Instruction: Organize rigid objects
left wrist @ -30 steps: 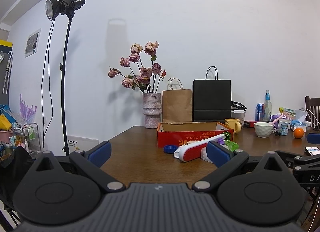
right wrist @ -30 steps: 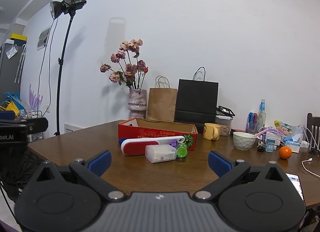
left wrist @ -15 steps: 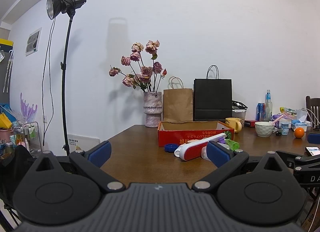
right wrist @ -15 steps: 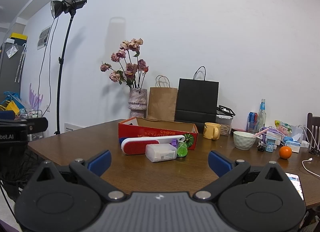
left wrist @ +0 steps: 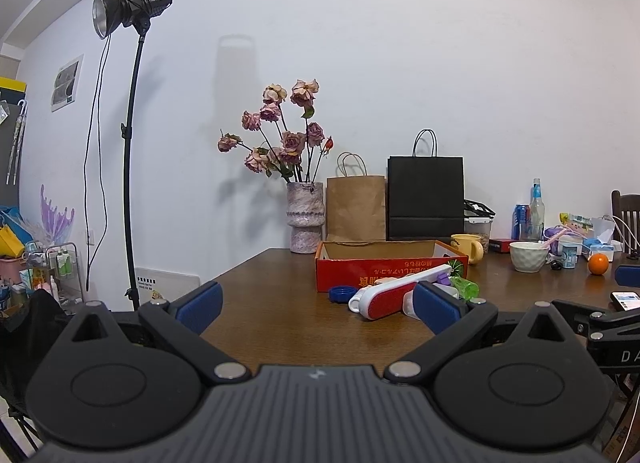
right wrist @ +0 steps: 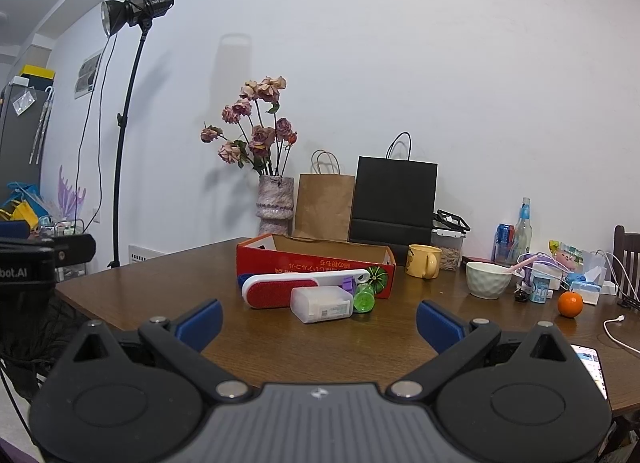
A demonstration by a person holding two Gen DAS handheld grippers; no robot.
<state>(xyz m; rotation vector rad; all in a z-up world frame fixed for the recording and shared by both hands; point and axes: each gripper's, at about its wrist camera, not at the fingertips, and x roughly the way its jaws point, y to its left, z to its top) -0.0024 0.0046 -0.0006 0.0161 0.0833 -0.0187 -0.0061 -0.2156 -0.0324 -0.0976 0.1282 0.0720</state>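
Red cardboard, the open box [right wrist: 316,261] sits mid-table as the likely receptacle; the loose items lie bunched against its near wall, which suggests they wait to be sorted into it. You hold both grippers back from the wooden table [right wrist: 168,287] edge, level and facing the cluster; the right gripper [right wrist: 319,321] has its blue pads spread wide on nothing, and the left gripper [left wrist: 318,305] likewise stands wide and empty; this reads as a start pose before any pick. Nearest your right gripper lies the clear plastic case [right wrist: 322,304], touching the red-and-white lint brush [right wrist: 280,290]; a green bottle [right wrist: 364,298] rests just beside it. From the left view, the blue cap [left wrist: 339,294] shows, while your pad covers part of the case; the box interior is hidden by its wall, so its contents cannot be told; a purple piece behind the brush is too small to name.
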